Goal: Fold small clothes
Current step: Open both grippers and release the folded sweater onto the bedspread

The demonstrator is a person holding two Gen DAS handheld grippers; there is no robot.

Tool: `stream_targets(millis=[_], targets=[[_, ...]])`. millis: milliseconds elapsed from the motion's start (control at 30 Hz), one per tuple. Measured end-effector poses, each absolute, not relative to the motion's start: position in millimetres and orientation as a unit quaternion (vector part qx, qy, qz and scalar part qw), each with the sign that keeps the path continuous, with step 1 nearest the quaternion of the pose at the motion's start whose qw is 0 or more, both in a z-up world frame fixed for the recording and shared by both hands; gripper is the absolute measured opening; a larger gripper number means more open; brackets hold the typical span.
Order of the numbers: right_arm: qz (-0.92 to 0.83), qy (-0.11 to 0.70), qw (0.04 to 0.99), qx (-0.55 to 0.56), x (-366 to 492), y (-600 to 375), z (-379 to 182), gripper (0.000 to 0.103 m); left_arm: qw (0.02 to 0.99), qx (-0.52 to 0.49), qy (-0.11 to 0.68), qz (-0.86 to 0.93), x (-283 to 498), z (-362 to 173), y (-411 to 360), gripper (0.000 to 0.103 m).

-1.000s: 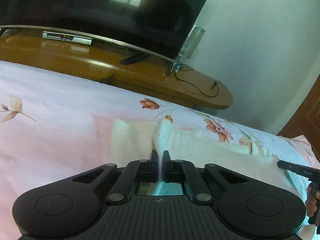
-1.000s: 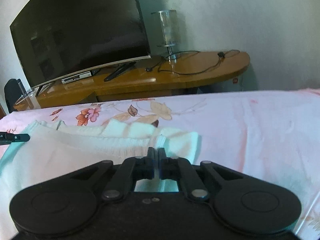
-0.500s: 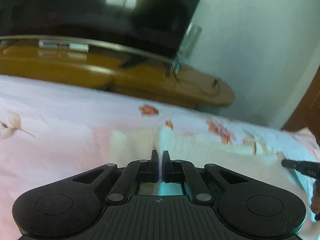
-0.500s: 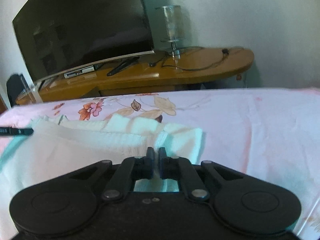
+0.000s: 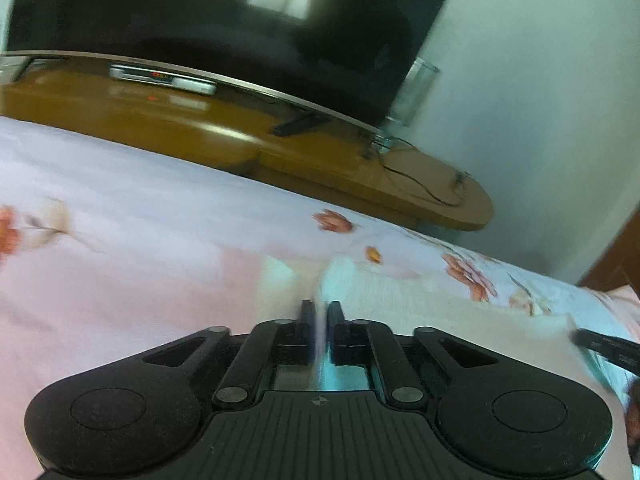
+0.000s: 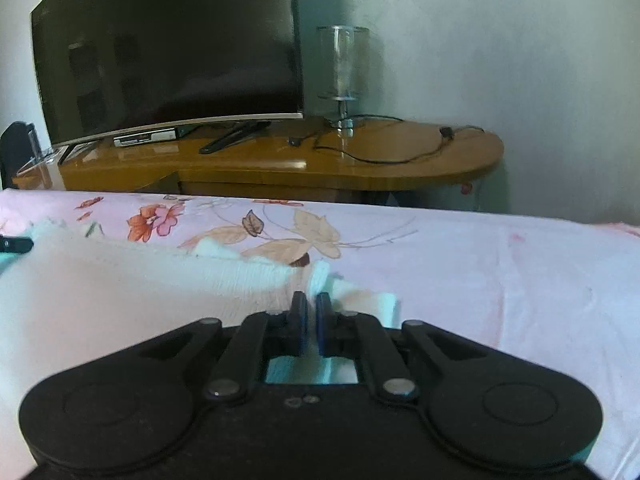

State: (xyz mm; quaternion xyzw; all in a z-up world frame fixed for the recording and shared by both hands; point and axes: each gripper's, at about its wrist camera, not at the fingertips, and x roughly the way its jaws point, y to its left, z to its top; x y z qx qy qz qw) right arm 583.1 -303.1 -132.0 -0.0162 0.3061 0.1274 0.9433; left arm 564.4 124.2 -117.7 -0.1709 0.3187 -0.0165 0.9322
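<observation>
The left gripper (image 5: 319, 312) is clenched on a fold of the cream knitted garment (image 5: 440, 320), which rises between its fingers and spreads to its right across the bed sheet (image 5: 140, 248). The right gripper (image 6: 311, 306) pinches another raised edge of the same garment (image 6: 120, 280), whose cloth stretches to its left. Ahead of both grippers, beyond the flowered sheet, stands a wooden cabinet (image 6: 320, 164) bearing a dark television (image 6: 168, 52) and a glass lamp (image 6: 342, 68). The left view is blurred.
</observation>
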Motion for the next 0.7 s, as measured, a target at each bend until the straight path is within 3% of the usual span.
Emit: stream_targets(millis=[33,67,133,367,433,533,633,700], targets=[[0.121,0.293,0.948,-0.015,572.6,-304.7,-125.1,0.024,0.939,-0.166,0.301,-0.001,554.1,-111.1,125.6,0.034],[0.129,0.274,0.953,-0.009,558.7,-307.4,-115.8,0.023,0.947,-0.159,0.28,0.004,544.2,-103.8,125.2,0.063],[0.166,0.269,0.949,0.0,537.7,-300.4,-105.1,0.022,0.954,-0.152,0.259,-0.014,535.0,-94.2,111.8,0.077],[0.264,0.312,0.912,-0.037,546.7,-198.6,-125.7,0.019,0.94,-0.032,0.324,-0.101,566.2,-111.5,6.2,0.077],[0.284,0.324,0.902,-0.03,552.3,-195.1,-132.6,0.019,0.942,0.01,0.329,-0.066,561.5,-125.3,11.9,0.077],[0.254,0.311,0.913,-0.076,545.6,-224.2,-128.9,0.019,0.948,-0.011,0.315,-0.037,546.1,-122.9,58.2,0.077],[0.15,0.312,0.936,-0.066,542.2,-290.3,-126.2,0.019,0.946,-0.013,0.322,-0.022,541.8,-128.2,80.7,0.089],[0.131,0.318,0.938,-0.03,538.8,-317.4,-122.9,0.019,0.951,-0.01,0.31,0.005,537.8,-122.5,79.5,0.088]])
